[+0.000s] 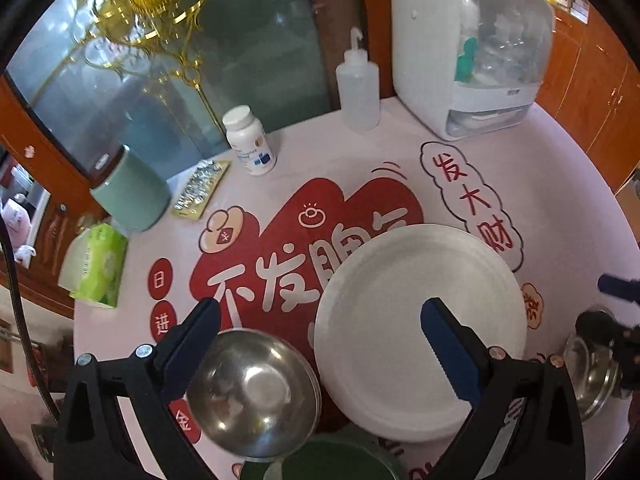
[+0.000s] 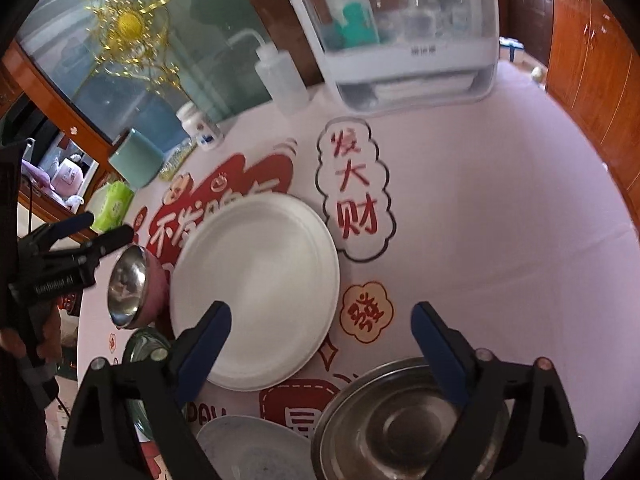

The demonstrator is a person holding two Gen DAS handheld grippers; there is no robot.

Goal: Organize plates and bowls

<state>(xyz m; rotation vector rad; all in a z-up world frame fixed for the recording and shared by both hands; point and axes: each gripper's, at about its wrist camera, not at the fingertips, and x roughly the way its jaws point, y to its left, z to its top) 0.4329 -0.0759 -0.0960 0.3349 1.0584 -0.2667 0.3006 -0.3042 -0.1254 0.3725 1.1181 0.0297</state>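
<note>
White plate — round, smooth, matte, shallow-rimmed — flat on the pale printed table cover, spanning the gap between the spread fingers of the left gripper, nothing pinched. Polished steel bowl just below and inside the left finger, mirror-bright, round-bottomed. Dark green dish rim under the jaws at the frame's bottom.

Right gripper likewise released, empty; second steel bowl low between its fingers, close against the right one, plate off past the left finger. Only here: the first bowl's pink outer wall and a pale plate at the bottom edge. Only in the left view: a foil blister pack.
</note>
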